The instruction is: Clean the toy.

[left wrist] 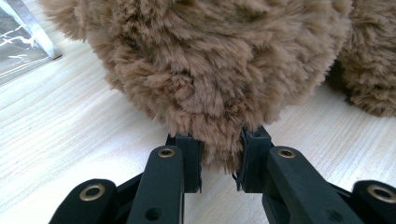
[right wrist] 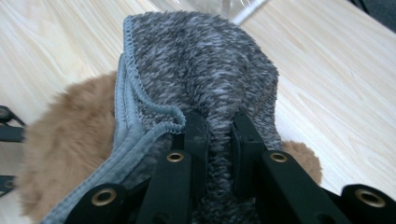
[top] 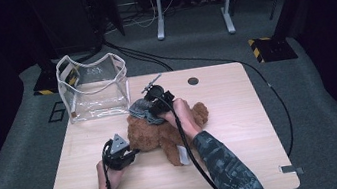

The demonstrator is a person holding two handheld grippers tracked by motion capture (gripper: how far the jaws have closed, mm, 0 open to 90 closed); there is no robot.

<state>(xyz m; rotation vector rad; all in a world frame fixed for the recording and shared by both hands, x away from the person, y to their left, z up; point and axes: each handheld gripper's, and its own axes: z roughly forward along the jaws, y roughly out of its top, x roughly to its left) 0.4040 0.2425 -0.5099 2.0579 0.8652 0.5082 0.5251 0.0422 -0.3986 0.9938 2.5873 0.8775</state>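
Brown plush teddy bear [top: 162,133] lies mid-table [top: 247,163] from above, left gripper [top: 132,153] at its near side, right gripper [top: 151,108] over its head with the grey knit cloth [top: 141,109]; clear bag [top: 92,88] behind. Left gripper view: jaws pinch a tuft of bear fur [left wrist: 219,79]. Right gripper view: jaws clamp a fold of the cloth [right wrist: 210,74], draped over the bear [right wrist: 65,149].

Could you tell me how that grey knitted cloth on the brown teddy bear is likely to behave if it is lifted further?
The grey knitted cloth would probably hang floppy: it already folds and drapes over the teddy bear. It looks light, bunching easily between the right tongs. Its fuzzy knit seems unlikely to slip.
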